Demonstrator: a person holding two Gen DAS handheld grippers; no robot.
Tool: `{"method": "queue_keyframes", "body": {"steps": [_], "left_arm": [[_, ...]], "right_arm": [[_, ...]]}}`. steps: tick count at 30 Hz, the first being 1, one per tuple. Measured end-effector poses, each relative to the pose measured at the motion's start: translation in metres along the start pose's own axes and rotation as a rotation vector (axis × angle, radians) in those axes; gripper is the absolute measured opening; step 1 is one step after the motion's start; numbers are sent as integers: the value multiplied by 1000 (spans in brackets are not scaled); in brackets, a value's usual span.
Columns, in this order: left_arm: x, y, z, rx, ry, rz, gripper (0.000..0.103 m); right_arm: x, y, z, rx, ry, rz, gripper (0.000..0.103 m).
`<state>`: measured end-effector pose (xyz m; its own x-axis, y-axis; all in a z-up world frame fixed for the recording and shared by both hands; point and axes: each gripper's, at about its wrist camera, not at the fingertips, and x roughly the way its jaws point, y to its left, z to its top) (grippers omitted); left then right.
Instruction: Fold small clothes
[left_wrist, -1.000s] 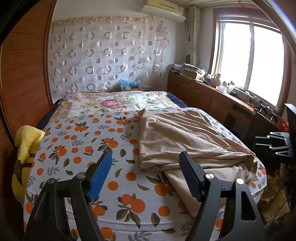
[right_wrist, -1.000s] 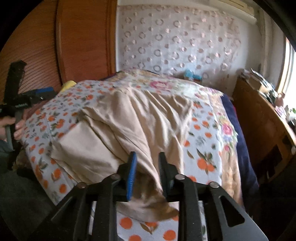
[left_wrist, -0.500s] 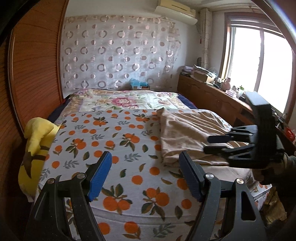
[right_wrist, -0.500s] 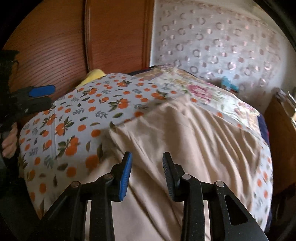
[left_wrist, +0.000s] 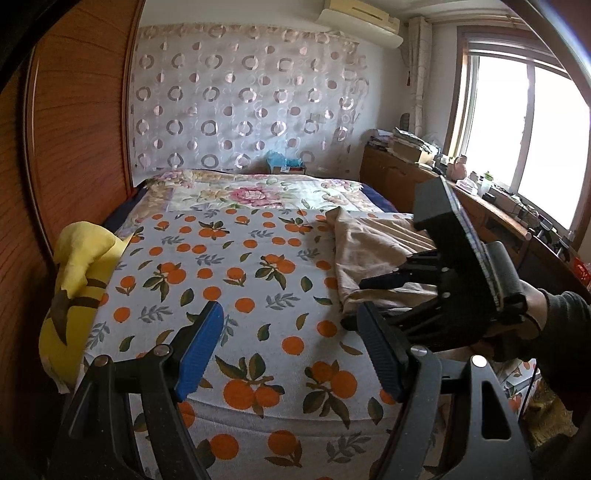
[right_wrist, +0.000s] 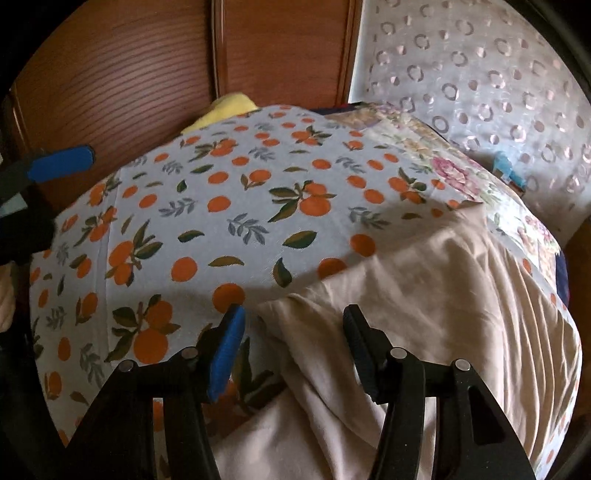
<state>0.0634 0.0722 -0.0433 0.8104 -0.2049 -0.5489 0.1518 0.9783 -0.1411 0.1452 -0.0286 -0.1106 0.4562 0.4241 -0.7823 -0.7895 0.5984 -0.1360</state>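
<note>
The beige cloth (right_wrist: 424, 295) lay rumpled on the bed's (left_wrist: 229, 280) right side, barely folded. Both left tongs (left_wrist: 291, 350) and right tongs (right_wrist: 291, 347) gaped wide, empty.

No legible text, labels, brands, numbers or signs in either view. Prints on the bedding and curtain are patterns only, no lettering. Items on the far sideboard are too small and blurred to read.
</note>
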Motion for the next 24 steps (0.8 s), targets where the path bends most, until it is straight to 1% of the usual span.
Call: {"method": "queue_keyframes", "body": {"steps": [3,8,9,10,12,14,17,19,20,22,24], "left_arm": [[0,0,-1,2,2,-2,76],[0,-1,-1,4,3,-6,76],[1,-1,0,5,5,-7,76],[1,-2,-1,6,8,-8,76],[3,-5,-1,12,13,-12,76],[4,-7,-2,19,19,-16,76],[7,-9,-5,26,26,-21,76],[8,-10,-6,26,30,-25,76],[8,-11,-6,27,30,-28,76],[11,-11,-7,25,37,-31,76],[13,-12,-8,26,42,-33,76]], "right_arm": [[5,-5,7,17,6,5,57],[8,-8,7,31,-17,22,56],[7,-8,6,31,-21,20,47],[6,-9,5,29,-28,17,31],[4,-7,4,1,-26,-23,10],[1,-9,5,-12,-14,-42,9],[-23,-26,8,6,-68,-90,8],[-41,-50,10,47,-103,-133,8],[-50,-65,10,64,-115,-172,8],[-66,-97,9,112,-126,-229,8],[-77,-120,6,119,-133,-281,8]]}}
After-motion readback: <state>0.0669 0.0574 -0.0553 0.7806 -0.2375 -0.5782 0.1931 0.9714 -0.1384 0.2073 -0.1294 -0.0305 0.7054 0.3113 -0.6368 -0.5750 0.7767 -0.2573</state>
